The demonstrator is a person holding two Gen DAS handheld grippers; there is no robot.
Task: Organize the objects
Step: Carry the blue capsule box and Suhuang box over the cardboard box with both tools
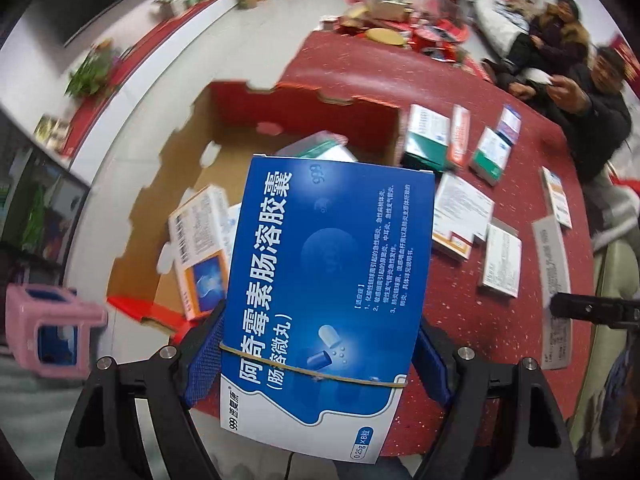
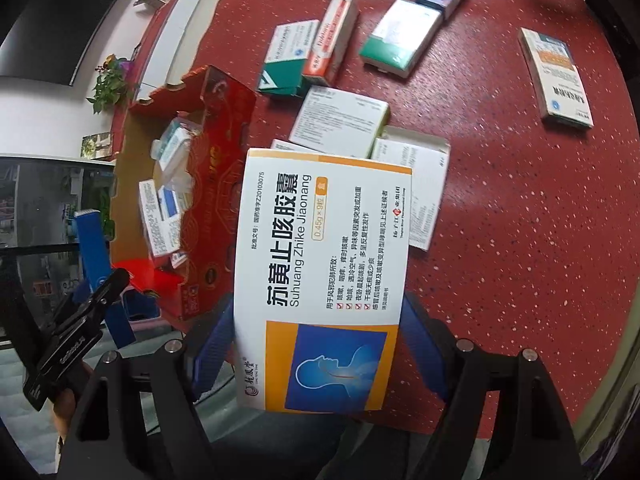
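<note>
My left gripper (image 1: 316, 356) is shut on a blue and white medicine box (image 1: 328, 280) with a rubber band around it, held above the near edge of an open red cardboard box (image 1: 304, 108). That cardboard box holds a few medicine boxes, among them an orange and white one (image 1: 200, 252). My right gripper (image 2: 320, 356) is shut on a white and orange medicine box (image 2: 320, 272), held over the red table (image 2: 520, 200) just right of the cardboard box (image 2: 216, 184). The left gripper (image 2: 92, 280) shows at the left edge of the right wrist view.
Several medicine boxes lie loose on the table, such as a green and white one (image 2: 400, 38) and a white one (image 2: 556, 76). Two people (image 1: 592, 92) sit beyond the table. A pink stool (image 1: 56, 328) stands on the floor. Packages clutter the table's far end (image 1: 400, 12).
</note>
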